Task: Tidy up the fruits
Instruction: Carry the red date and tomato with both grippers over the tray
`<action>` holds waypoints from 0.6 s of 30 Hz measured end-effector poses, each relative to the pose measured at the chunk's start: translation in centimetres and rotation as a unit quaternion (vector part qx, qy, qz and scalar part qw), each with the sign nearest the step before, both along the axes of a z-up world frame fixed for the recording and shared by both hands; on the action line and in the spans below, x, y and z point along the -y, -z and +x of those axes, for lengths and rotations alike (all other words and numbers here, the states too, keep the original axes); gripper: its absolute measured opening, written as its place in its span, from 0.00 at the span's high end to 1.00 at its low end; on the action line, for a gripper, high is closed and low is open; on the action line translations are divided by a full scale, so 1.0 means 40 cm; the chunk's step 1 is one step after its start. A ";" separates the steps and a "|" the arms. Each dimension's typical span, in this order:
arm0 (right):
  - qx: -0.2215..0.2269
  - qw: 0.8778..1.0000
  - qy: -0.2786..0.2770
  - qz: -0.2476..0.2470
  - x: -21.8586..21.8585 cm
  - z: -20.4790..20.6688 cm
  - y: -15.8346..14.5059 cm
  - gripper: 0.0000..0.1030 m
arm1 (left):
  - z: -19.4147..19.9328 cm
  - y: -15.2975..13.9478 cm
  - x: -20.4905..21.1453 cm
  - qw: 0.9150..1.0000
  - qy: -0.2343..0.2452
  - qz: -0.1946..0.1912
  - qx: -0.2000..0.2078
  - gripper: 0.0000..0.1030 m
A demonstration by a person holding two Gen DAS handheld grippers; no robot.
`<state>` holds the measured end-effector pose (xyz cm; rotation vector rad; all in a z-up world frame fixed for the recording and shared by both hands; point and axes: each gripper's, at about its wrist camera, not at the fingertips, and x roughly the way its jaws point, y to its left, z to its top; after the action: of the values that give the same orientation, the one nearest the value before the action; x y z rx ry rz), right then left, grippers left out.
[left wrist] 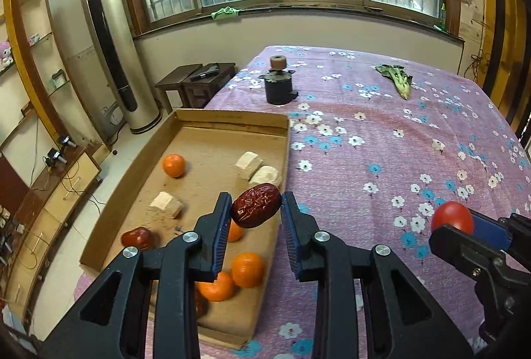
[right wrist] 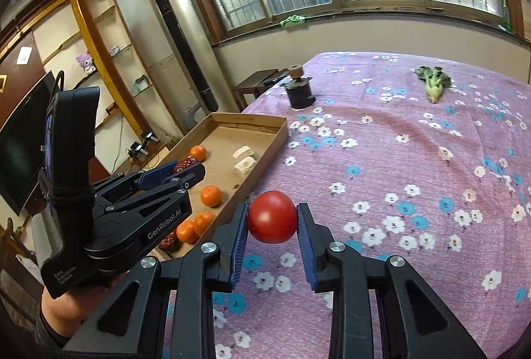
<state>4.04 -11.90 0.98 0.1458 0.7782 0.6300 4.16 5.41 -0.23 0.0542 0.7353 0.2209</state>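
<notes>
Lettering "GenRobot.AI" marks the left claw clamping a red date; right claw clamps a tomato.

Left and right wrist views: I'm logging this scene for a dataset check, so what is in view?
cardboard tray: one, brown, table's left edge
oranges: four, orange, in tray
red dates: at least two, dark red, tray's near end
pale blocks: three, cream, in tray
leafy vegetable: one, green, far on tablecloth
dark pot: one, black, past tray
tablecloth: purple, floral
left tongs: shut on a date above tray
right tongs: shut on tomato above tablecloth
</notes>
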 end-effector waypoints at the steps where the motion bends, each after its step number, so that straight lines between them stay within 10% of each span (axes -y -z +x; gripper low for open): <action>1: 0.000 1.000 -0.003 0.000 -0.008 -0.001 0.000 0.72 | -0.002 0.000 -0.006 1.000 -0.002 0.000 0.001 0.73; 18: 0.003 0.999 -0.038 -0.007 -0.095 -0.005 -0.003 0.72 | -0.017 -0.002 -0.090 1.000 -0.022 -0.006 0.001 0.73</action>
<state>3.84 -8.10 1.10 0.1011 0.7855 0.6968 3.47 9.02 -0.15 0.0253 0.7356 0.2587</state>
